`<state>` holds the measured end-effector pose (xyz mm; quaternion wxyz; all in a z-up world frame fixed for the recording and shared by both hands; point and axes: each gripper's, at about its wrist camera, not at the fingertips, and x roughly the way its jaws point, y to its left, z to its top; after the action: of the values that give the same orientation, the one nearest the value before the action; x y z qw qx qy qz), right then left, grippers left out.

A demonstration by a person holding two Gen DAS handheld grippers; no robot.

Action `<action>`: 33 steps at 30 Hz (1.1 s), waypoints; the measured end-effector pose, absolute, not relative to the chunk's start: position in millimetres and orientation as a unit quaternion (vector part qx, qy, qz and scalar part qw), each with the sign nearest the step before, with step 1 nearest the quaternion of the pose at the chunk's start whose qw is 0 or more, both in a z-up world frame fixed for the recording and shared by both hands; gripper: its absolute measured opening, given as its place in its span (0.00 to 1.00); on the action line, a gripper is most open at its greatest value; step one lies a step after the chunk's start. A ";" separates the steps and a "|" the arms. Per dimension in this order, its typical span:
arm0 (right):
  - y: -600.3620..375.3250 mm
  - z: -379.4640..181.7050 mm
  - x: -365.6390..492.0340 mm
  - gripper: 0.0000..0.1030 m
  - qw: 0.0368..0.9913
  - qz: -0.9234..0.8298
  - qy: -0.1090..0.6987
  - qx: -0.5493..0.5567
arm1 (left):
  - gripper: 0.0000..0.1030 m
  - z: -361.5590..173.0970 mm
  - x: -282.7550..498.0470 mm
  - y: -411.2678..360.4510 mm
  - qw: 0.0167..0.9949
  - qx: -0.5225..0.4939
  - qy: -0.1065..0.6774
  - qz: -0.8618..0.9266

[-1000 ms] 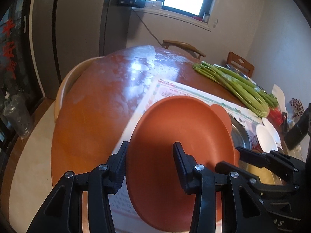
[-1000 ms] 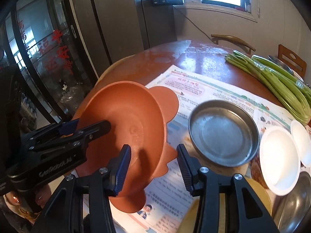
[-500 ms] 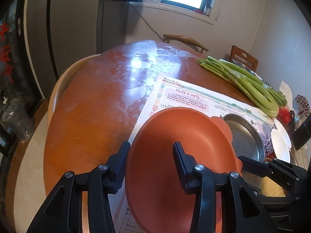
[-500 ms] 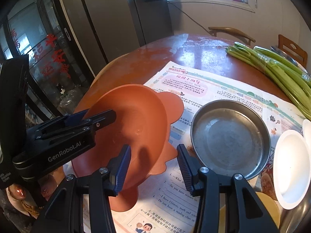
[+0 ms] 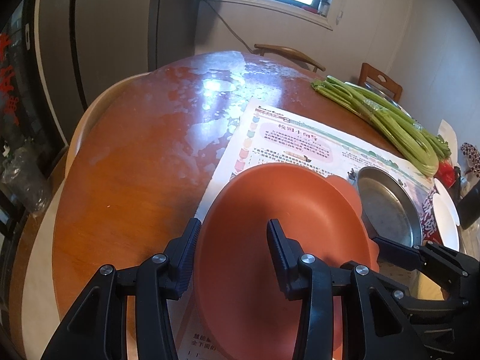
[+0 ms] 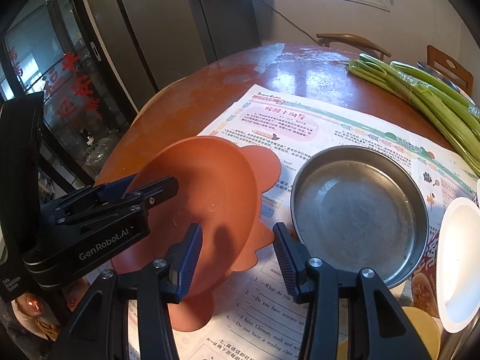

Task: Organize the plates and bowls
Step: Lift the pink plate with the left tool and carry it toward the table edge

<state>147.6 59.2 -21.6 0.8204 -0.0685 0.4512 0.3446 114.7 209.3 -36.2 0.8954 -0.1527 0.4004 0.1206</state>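
Nearest, left gripper (image 6: 168,184) fingers pinching the rim of one orange bowl (image 5: 282,240), tilted over the newspaper (image 6: 330,120); right gripper (image 6: 237,258) fingers parted across its flange, contact unclear. Probably light, stiff, slick plastic: rim holds best. Beyond, one steel plate (image 6: 360,213), two white dishes (image 5: 447,219), one celery bunch (image 5: 390,120).

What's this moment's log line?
left gripper: shut on orange bowl rim | right gripper: astride rim, grip unclear | orange bowl: tilted over newspaper
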 end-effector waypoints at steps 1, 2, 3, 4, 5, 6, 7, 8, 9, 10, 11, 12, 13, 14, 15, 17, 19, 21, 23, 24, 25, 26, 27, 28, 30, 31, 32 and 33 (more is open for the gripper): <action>59.8 -22.2 148.2 0.48 0.819 0.344 0.453 -0.069 | 0.44 -37.6 115.0 210.0 0.895 -0.154 0.401 0.121; 59.8 -23.0 148.9 0.48 0.819 0.344 0.455 -0.070 | 0.44 -37.6 115.5 210.3 0.895 -0.154 0.401 0.121; 59.6 -23.6 148.9 0.48 0.819 0.344 0.454 -0.070 | 0.44 -37.7 115.3 210.0 0.896 -0.153 0.400 0.121; 59.6 -23.2 148.1 0.48 0.819 0.345 0.453 -0.071 | 0.44 -37.7 114.8 209.6 0.896 -0.152 0.399 0.121; 59.1 -23.0 147.6 0.48 0.819 0.345 0.453 -0.069 | 0.45 -37.6 114.6 208.9 0.897 -0.151 0.398 0.121; 58.6 -22.7 147.5 0.48 0.819 0.345 0.454 -0.068 | 0.46 -38.1 114.5 209.1 0.896 -0.151 0.399 0.122; 58.3 -22.5 147.1 0.48 0.818 0.346 0.454 -0.067 | 0.46 -38.3 113.9 209.4 0.896 -0.152 0.398 0.121; 57.8 -22.7 146.2 0.48 0.818 0.347 0.454 -0.065 | 0.46 -38.6 113.3 209.4 0.896 -0.153 0.398 0.120; 57.1 -22.4 146.2 0.48 0.817 0.348 0.455 -0.062 | 0.46 -38.9 113.0 209.6 0.896 -0.154 0.399 0.120; 55.8 -22.0 146.7 0.48 0.816 0.350 0.456 -0.058 | 0.46 -39.6 112.7 209.5 0.896 -0.155 0.399 0.120; 55.1 -21.8 146.5 0.48 0.816 0.351 0.456 -0.056 | 0.46 -39.8 112.7 209.9 0.895 -0.155 0.400 0.120; 53.6 -21.3 146.0 0.48 0.816 0.351 0.456 -0.053 | 0.46 -40.3 112.4 209.8 0.895 -0.156 0.401 0.121; 52.9 -20.2 145.9 0.48 0.817 0.352 0.455 -0.051 | 0.46 -40.3 112.1 209.9 0.894 -0.156 0.402 0.122; 52.0 -19.3 145.9 0.48 0.818 0.352 0.453 -0.050 | 0.46 -39.8 111.6 210.2 0.894 -0.157 0.402 0.122; 51.1 -18.4 146.6 0.48 0.819 0.351 0.452 -0.050 | 0.46 -38.2 110.1 210.3 0.894 -0.160 0.400 0.122; 48.4 -16.2 146.3 0.48 0.822 0.348 0.448 -0.049 | 0.46 -34.9 106.8 209.9 0.897 -0.159 0.393 0.123; 44.8 -14.0 147.0 0.48 0.826 0.343 0.445 -0.044 | 0.46 -30.8 102.8 209.6 0.900 -0.156 0.387 0.129; 41.0 -11.6 146.9 0.48 0.830 0.339 0.441 -0.041 | 0.46 -26.1 98.3 208.7 0.902 -0.152 0.380 0.134; 37.9 -9.4 145.8 0.48 0.833 0.337 0.437 -0.040 | 0.47 -21.6 93.0 208.0 0.904 -0.151 0.375 0.136; 36.1 -8.0 144.6 0.48 0.835 0.336 0.434 -0.038 | 0.47 -19.2 90.5 206.8 0.906 -0.152 0.372 0.136; 33.4 -5.9 142.1 0.48 0.837 0.336 0.430 -0.037 | 0.48 -15.7 87.2 204.6 0.907 -0.152 0.368 0.135; 31.7 -4.4 140.9 0.48 0.839 0.336 0.427 -0.037 | 0.48 -13.5 85.0 202.7 0.908 -0.152 0.366 0.134; 29.4 -2.9 139.6 0.48 0.841 0.334 0.424 -0.036 | 0.49 -10.7 82.3 200.4 0.910 -0.153 0.362 0.132; 26.5 0.6 136.6 0.48 0.844 0.333 0.418 -0.037 | 0.50 -8.2 80.2 198.8 0.911 -0.156 0.360 0.130; 21.7 5.8 132.9 0.48 0.848 0.333 0.410 -0.037 | 0.51 -3.7 76.5 194.9 0.912 -0.160 0.355 0.130; 18.1 8.6 129.7 0.48 0.850 0.335 0.405 -0.036 | 0.51 -1.2 74.9 192.6 0.913 -0.162 0.352 0.128; 14.6 11.4 127.1 0.48 0.851 0.337 0.401 -0.034 | 0.51 1.9 73.0 189.7 0.914 -0.164 0.349 0.126; 10.3 14.3 124.0 0.48 0.854 0.336 0.396 -0.032 | 0.51 5.4 71.0 185.8 0.916 -0.165 0.345 0.122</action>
<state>124.0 10.3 14.3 0.8539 -0.0323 0.3963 0.3359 71.0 185.8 5.4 0.9159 -0.1653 0.3448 0.1221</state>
